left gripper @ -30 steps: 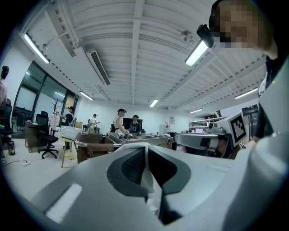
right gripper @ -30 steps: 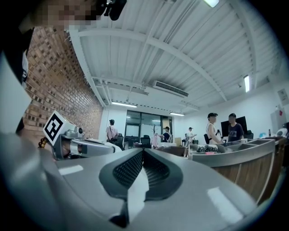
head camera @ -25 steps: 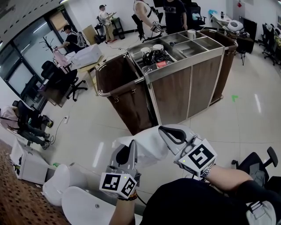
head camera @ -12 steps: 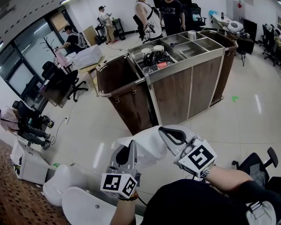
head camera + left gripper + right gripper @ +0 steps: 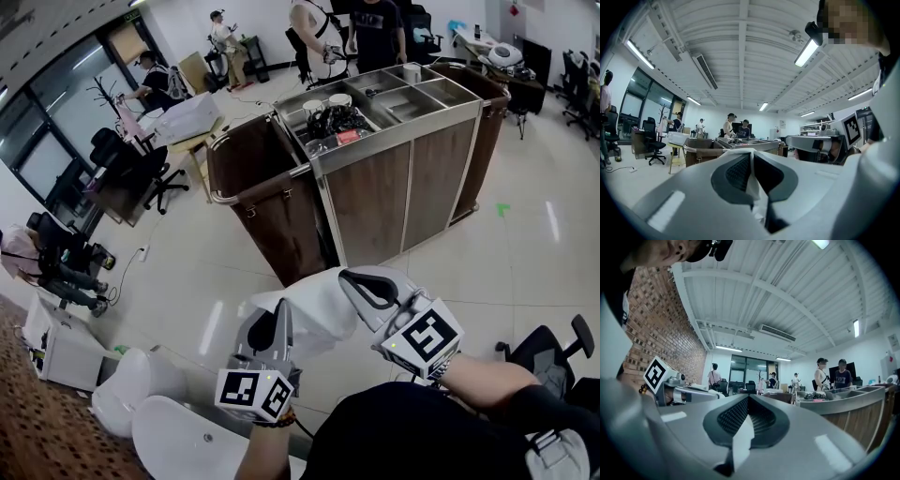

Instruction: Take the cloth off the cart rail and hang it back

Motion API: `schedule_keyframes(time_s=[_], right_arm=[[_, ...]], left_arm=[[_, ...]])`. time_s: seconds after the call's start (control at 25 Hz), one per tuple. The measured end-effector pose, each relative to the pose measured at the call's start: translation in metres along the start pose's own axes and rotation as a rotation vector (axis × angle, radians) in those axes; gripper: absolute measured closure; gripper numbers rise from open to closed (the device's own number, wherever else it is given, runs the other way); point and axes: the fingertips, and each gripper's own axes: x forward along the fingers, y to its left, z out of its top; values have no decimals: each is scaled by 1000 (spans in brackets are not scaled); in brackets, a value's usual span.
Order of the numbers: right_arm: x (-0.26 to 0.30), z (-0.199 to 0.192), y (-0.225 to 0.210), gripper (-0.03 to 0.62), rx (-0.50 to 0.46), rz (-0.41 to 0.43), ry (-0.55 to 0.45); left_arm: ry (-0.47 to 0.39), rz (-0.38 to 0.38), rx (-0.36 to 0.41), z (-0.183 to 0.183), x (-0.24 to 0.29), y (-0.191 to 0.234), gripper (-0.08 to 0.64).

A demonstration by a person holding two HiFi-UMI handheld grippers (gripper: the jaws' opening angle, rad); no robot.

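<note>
- Currently gripping cloth [image 5: 319, 314] with left claw [image 5: 283, 309] and right claw [image 5: 346, 277], both clamped on it.
- Held stretched between them over floor [image 5: 487, 267], well apart from cart [image 5: 375, 202] and rail [image 5: 261, 186].

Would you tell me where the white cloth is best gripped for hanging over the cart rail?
Probably along one edge, near its two ends, coming from the person's side: the cloth spans between the left hand-held gripper and right hand-held gripper, both shut on it.
</note>
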Motion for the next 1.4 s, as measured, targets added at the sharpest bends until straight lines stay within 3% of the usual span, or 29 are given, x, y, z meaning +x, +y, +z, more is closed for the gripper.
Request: schedule_keyframes(time_s=[0.84, 1.4], right_arm=[[6, -3, -14, 592, 4, -3, 1], [-6, -4, -36, 592, 15, -31, -7]], left_arm=[[-15, 18, 29, 0, 14, 6, 551], [-6, -22, 13, -2, 38, -6, 549]])
